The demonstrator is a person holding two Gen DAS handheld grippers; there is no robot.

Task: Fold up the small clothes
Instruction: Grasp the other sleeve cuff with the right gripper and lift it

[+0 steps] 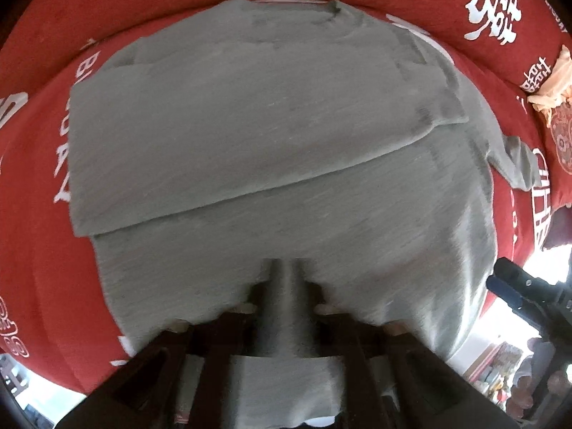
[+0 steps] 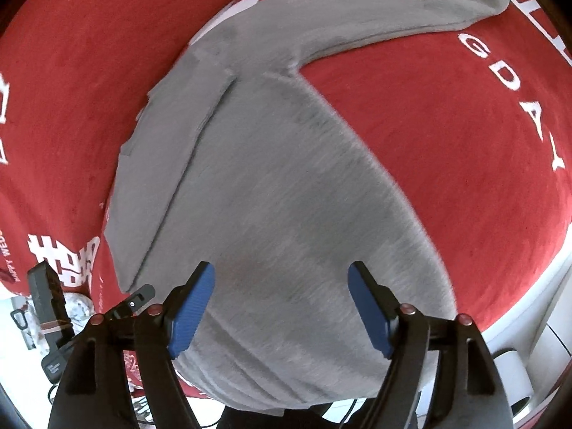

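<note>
A small grey long-sleeved top (image 1: 268,125) lies on a red cloth with white lettering (image 1: 43,268). Its left side is folded over the body. My left gripper (image 1: 286,296) is shut on the near hem of the top, with a ridge of grey fabric pinched between the fingers. In the right wrist view the same top (image 2: 286,186) lies below my right gripper (image 2: 282,304), which is open, its blue pads (image 2: 193,304) spread over the hem without gripping it. One sleeve (image 2: 393,18) stretches out to the far right.
The red cloth (image 2: 447,143) covers the whole surface. The right gripper shows at the right edge of the left wrist view (image 1: 529,293). A peach-coloured cloth (image 1: 550,82) lies at the far right. The surface's edge and floor clutter show at the bottom corners.
</note>
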